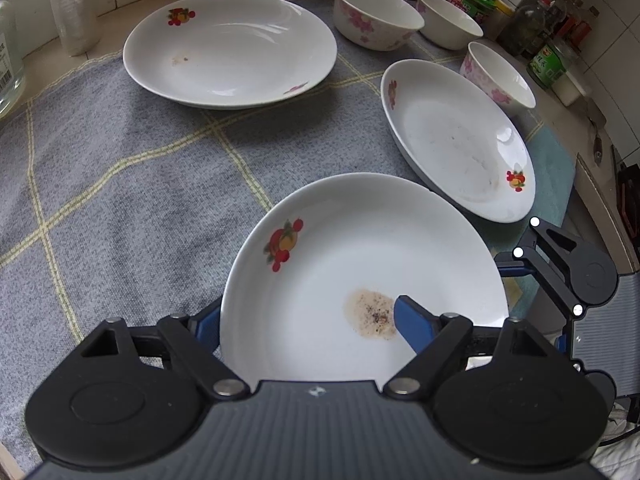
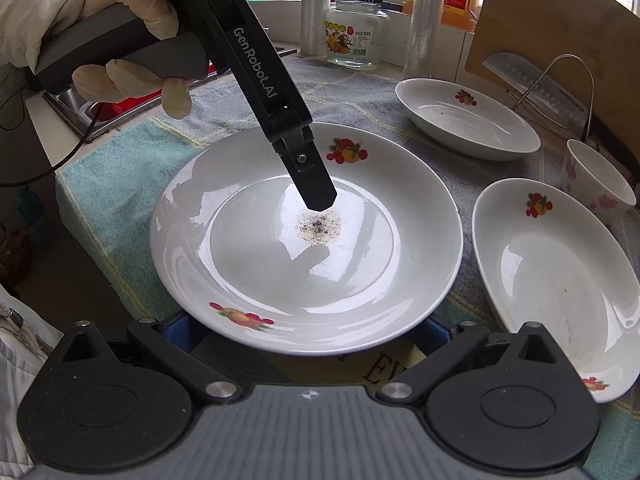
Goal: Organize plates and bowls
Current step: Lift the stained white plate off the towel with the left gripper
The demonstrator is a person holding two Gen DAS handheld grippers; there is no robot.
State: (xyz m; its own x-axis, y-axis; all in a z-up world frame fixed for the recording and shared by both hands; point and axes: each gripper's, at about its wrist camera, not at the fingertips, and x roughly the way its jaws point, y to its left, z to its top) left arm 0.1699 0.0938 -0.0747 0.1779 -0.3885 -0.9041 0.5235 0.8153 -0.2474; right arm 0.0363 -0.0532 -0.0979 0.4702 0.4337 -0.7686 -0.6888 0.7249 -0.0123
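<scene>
A white plate with fruit prints and a brown stain [image 1: 360,264] sits nearest me; my left gripper [image 1: 308,320] is shut on its near rim, one blue finger [image 1: 412,324] inside, the other underneath. The same plate [image 2: 280,280] fills the right wrist view, with the left gripper's finger [image 2: 314,184] over the stain. My right gripper [image 2: 306,332] is open, its blue fingers under the plate's near rim on either side. Two more fruit-print plates [image 1: 228,48] [image 1: 460,140] and three floral bowls [image 1: 372,14] [image 1: 448,20] [image 1: 496,76] stand on the grey checked cloth [image 1: 120,168].
Jars and bottles [image 1: 548,40] line the far right wall. A glass jar [image 2: 354,32], a cutting board with a knife [image 2: 560,40] and a wire rack [image 2: 560,92] stand behind the plates. A sink [image 2: 100,108] lies at left. The counter edge is close by.
</scene>
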